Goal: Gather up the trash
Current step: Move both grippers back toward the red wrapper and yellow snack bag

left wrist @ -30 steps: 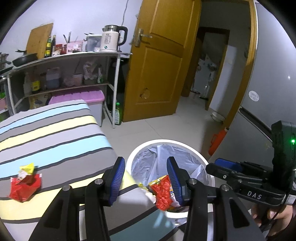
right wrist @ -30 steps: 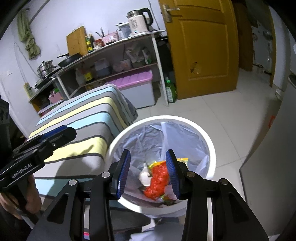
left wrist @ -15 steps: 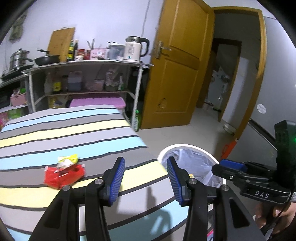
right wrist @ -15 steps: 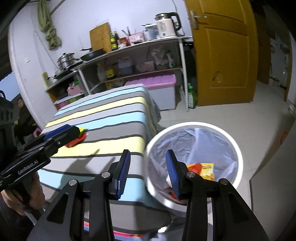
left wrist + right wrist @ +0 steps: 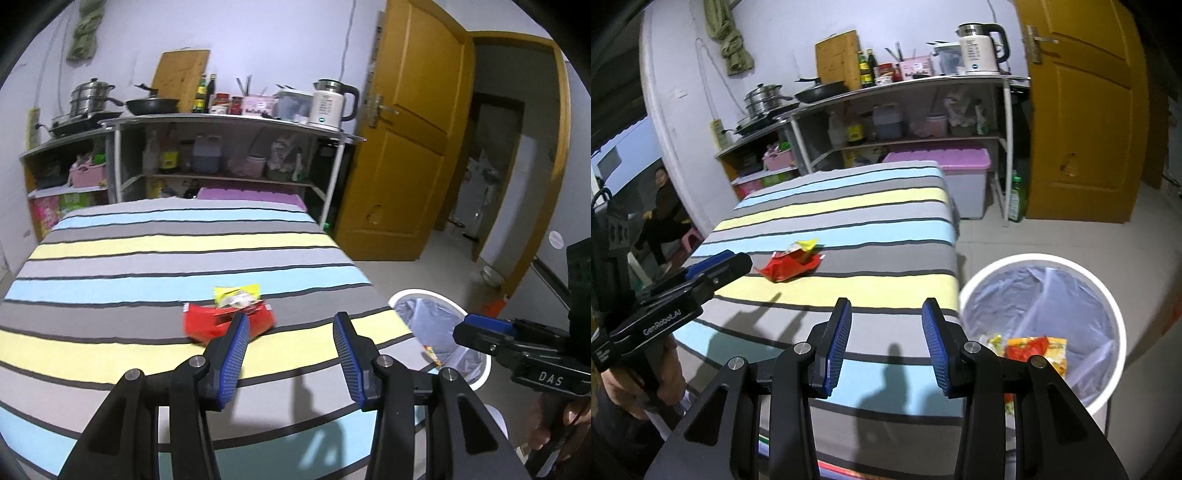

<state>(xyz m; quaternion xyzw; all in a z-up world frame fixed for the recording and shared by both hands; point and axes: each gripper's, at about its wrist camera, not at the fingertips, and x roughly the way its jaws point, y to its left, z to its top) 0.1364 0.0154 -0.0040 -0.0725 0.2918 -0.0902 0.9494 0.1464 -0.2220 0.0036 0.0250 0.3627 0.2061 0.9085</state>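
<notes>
The cloth-covered table [image 5: 849,229] carries broad bands of grey, pale yellow and light blue, parted by thin dark lines, and on it lies a crumpled red snack wrapper [image 5: 207,325] with a yellow packet [image 5: 238,293] at its far edge. The round white waste bin [image 5: 1108,295] is lined with a translucent grey-white bag (red, orange and yellow wrappers show inside). Both black grippers have ribbed blue finger pads [image 5: 839,343], and behind stand an ochre wooden door [image 5: 1086,110] and a lilac-lidded storage box [image 5: 942,157].
</notes>
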